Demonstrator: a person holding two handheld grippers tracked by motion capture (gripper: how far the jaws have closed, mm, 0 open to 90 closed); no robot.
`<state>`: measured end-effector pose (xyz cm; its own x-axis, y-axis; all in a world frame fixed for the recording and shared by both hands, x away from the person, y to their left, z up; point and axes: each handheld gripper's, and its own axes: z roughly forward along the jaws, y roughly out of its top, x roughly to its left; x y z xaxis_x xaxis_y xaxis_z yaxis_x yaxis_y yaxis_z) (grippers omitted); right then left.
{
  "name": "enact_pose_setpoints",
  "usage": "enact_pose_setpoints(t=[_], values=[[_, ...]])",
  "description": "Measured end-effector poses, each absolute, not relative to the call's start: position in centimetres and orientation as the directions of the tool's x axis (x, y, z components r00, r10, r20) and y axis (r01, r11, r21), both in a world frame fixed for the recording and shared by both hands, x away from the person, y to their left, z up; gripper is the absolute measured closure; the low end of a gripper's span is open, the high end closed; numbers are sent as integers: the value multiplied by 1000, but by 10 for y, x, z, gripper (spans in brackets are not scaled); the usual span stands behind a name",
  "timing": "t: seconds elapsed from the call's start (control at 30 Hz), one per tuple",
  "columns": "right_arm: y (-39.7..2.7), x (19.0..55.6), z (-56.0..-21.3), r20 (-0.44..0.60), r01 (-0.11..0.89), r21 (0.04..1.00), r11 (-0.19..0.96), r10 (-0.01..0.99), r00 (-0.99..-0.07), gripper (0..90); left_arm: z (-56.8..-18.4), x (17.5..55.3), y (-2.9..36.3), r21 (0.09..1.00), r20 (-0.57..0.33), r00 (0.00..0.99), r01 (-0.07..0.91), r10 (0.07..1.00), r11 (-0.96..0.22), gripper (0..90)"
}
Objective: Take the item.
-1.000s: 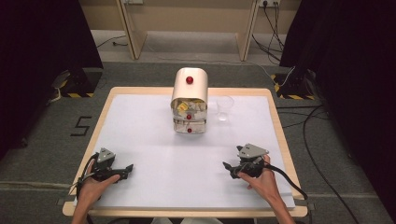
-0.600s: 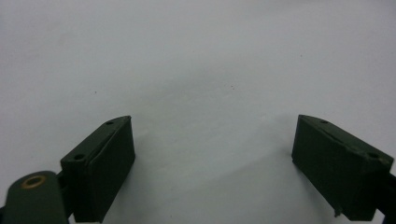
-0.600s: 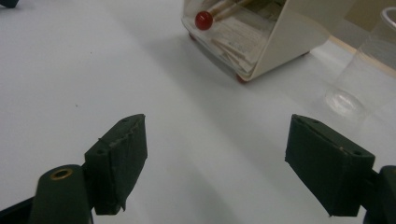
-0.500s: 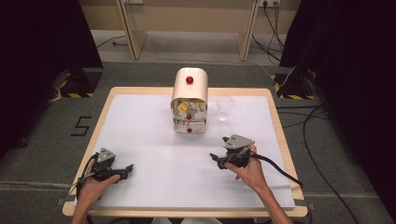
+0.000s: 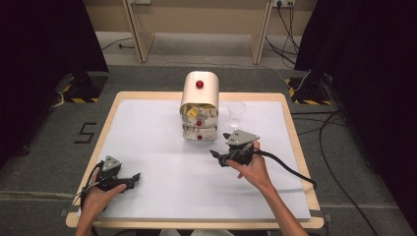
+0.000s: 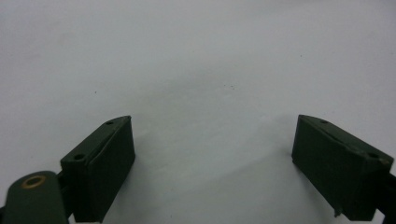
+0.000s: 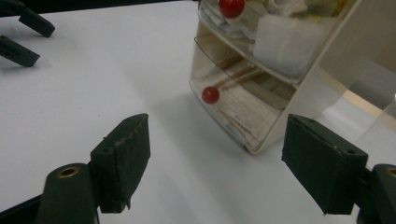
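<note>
Ahead of my right gripper [image 5: 220,156], a small cream drawer cabinet [image 5: 199,105] stands on the white table [image 5: 162,196].

Its jaws are spread with nothing between them, having just narrowed slightly; the lower drawer's red knob [image 7: 210,94] sits just beyond the tips, a clear cup [image 5: 237,114] off to the side. My left gripper [image 5: 132,179] rests released over bare white sheet, well apart from the cabinet. Grey carpet, cables and dark curtains ring the wood-edged table.
</note>
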<state>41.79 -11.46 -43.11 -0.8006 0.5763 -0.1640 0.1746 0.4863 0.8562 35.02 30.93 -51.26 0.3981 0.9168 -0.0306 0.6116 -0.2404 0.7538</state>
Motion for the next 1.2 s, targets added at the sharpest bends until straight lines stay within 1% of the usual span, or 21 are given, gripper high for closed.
enact_pose_setpoints(t=[0.17, 0.3, 0.33, 0.73, 0.8, 0.9, 0.97, 1.2], values=[[-107, 421, -422, -176, 145, 867, 478, 564, -807, 243, -513, 350, 309, 754, -31, 398, 611, 917, -240, 120], [-103, 423, -418, -160, 139, 880, 453, 560, -813, 253, -513, 350, 309, 754, -31, 398, 611, 917, -240, 120], [-100, 423, -415, -177, 127, 877, 463, 559, -810, 253, -513, 350, 309, 754, -31, 398, 612, 917, -240, 120], [-77, 432, -388, -195, 63, 905, 420, 542, -817, 258, -513, 350, 309, 754, -31, 399, 611, 916, -240, 120], [-74, 435, -386, -208, 52, 903, 427, 540, -815, 261, -513, 350, 309, 754, -33, 399, 612, 916, -239, 120], [-72, 438, -385, -201, 53, 908, 416, 544, -815, 263, -513, 350, 309, 754, -32, 398, 612, 917, -239, 120], [-69, 442, -383, -223, 40, 902, 429, 546, -807, 265, -513, 350, 309, 754, -32, 398, 611, 917, -239, 120], [-65, 448, -384, -236, 33, 896, 442, 539, -808, 265, -513, 350, 309, 754, -32, 398, 611, 917, -239, 120]])
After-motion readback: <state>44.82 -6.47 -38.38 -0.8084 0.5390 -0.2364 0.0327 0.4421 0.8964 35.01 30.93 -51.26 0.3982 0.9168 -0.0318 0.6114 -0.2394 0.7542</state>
